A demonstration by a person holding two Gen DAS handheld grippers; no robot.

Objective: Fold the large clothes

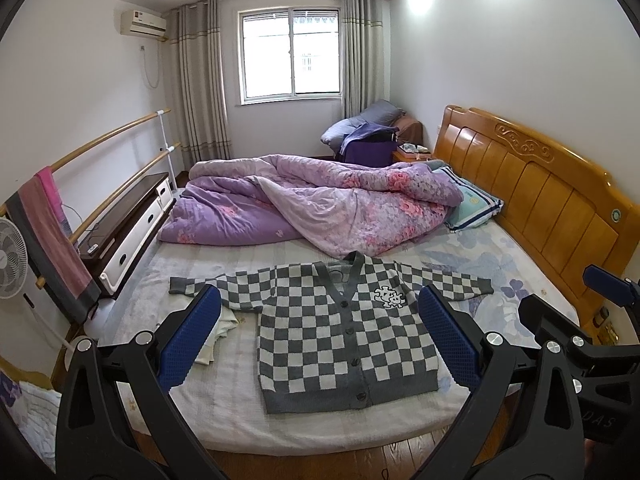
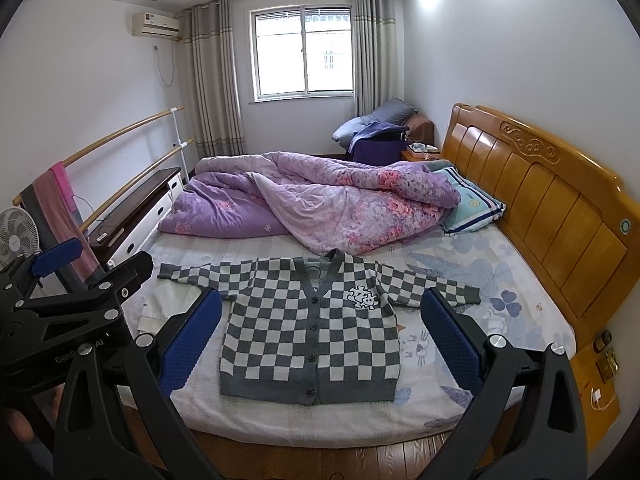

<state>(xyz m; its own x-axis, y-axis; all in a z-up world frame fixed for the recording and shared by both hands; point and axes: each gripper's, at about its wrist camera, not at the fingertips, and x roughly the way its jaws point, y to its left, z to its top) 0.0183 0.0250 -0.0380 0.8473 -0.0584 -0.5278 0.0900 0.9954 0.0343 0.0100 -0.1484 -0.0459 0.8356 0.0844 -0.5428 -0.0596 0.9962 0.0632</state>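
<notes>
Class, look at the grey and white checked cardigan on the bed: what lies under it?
The grey and white checked cardigan lies flat on the pale floral bedsheet. A cream cloth shows beneath its sleeve; how far it reaches under is hidden.

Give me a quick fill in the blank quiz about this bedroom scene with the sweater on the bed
1. The cardigan has a grey and white ____ pattern.
2. It lies spread flat with both sleeves ____.
3. The left gripper and right gripper both have their jaws ____.
4. The headboard is made of ____.

Missing words: checkered; spread out; open; wood
</notes>
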